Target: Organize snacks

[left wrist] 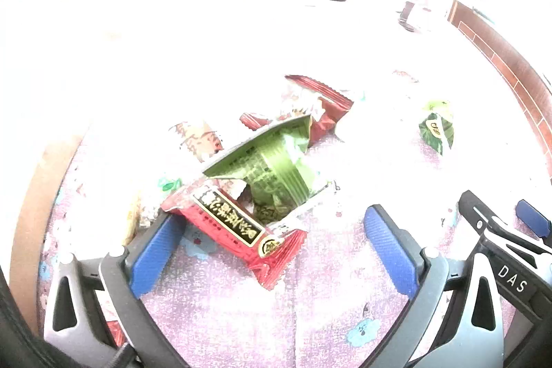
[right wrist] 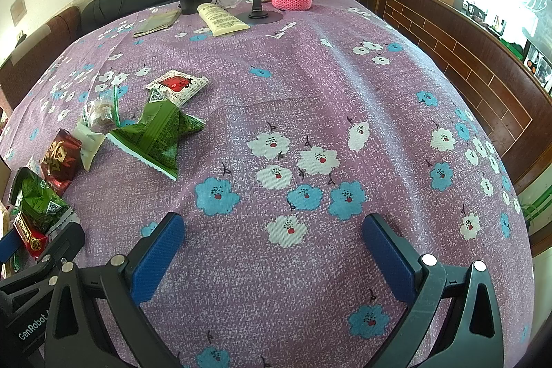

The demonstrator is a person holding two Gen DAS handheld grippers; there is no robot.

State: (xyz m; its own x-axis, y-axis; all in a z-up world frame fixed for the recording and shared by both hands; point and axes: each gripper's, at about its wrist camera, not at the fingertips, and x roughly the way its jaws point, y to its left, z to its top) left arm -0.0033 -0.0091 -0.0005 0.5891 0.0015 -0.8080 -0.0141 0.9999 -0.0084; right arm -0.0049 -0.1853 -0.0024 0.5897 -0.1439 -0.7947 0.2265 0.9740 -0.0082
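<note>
Hovering apart, left gripper (left wrist: pixel 272 244) beside red snack packet (left wrist: pixel 234 226), right gripper (right wrist: pixel 272 247) apart over tablecloth (right wrist: pixel 310 85)

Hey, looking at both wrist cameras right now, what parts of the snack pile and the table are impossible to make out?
- Left wrist view: the far table is washed out white by glare; any packets there are lost.
- Left wrist view: the pale packet has its print bleached out.
- Right wrist view: the red packet is cut off by the frame edge and partly behind the left gripper.
- Right wrist view: the tube has print too small to read.
</note>
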